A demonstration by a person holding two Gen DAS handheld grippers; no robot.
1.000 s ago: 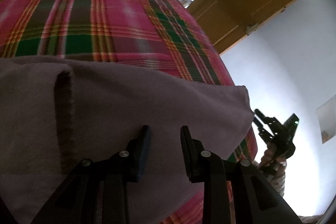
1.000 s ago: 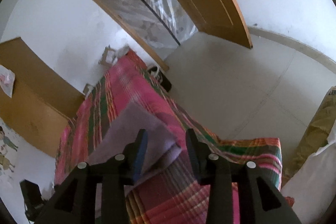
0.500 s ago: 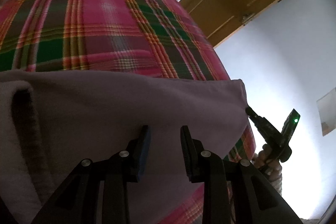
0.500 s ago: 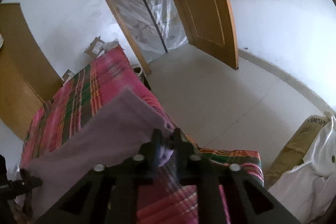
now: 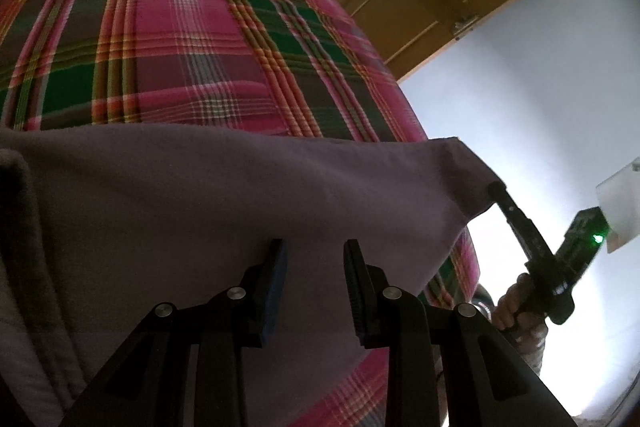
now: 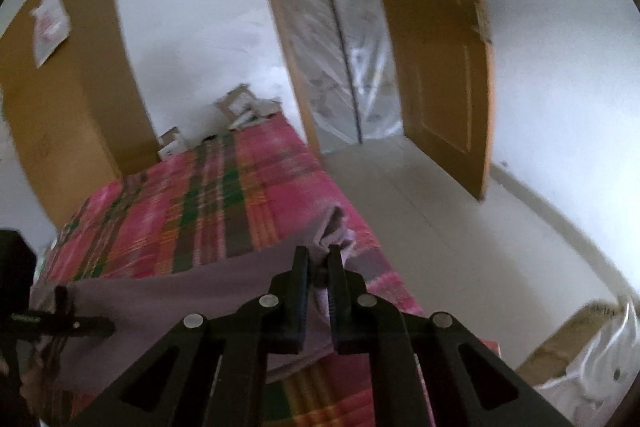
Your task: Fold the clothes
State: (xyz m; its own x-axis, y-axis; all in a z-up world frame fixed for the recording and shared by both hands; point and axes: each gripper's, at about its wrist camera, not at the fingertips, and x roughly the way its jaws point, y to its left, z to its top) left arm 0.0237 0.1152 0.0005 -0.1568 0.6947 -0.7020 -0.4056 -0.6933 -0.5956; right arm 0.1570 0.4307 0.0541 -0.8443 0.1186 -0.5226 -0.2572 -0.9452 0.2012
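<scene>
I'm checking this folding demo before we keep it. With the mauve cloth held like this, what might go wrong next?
The right gripper pinches only a small bunched corner of the mauve cloth, so that corner may slip free if pulled. The left gripper is open with cloth between its fingers, so only one corner is held and the fold may end up skewed. The corner also sits near the edge of the plaid bed, so cloth could slide towards the floor.

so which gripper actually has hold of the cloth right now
The right gripper, shut on a corner of the purple cloth; the left gripper is open above it.
</scene>
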